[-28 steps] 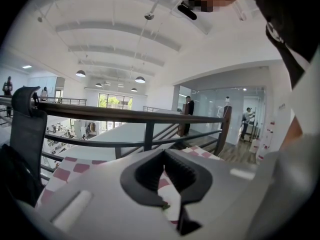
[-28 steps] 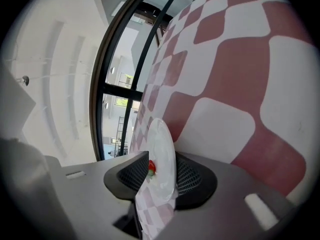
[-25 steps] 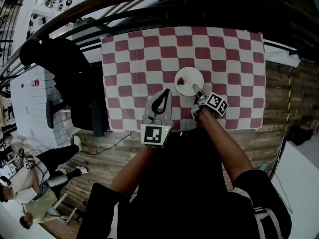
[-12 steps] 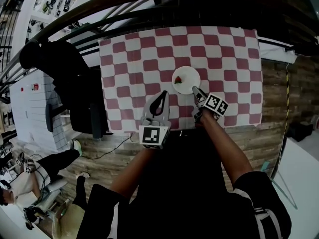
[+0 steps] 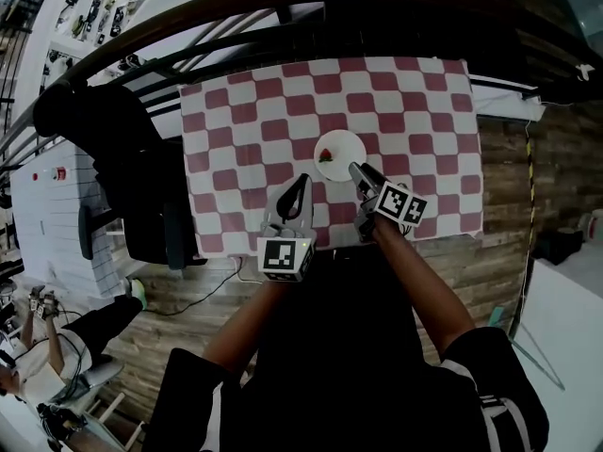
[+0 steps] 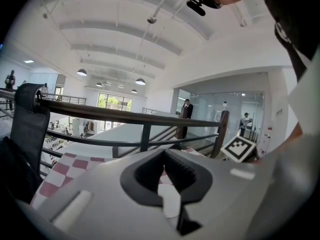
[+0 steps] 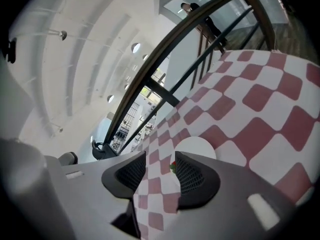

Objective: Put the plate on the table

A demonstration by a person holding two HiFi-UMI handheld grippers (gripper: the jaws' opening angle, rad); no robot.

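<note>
Plate (image 5: 345,146) sits flat on the checked surface (image 5: 429,111) at mid-frame, with a small red bit of food (image 5: 325,155) at its left edge. My right tool (image 5: 359,171) lies just below it, pointing up-left at the rim, jaws apart and closing on nothing. Left tool (image 5: 302,183), further lower left, is pinched together and empty. Nothing stands between; I judge the placing done

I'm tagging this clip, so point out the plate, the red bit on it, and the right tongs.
plate (image 5: 350,147), head view, bare white surface.
red bit (image 5: 325,155), head view, its middle.
right tongs (image 7: 160,158), right gripper view, midway between the tips; closing, nothing held between them.
</note>
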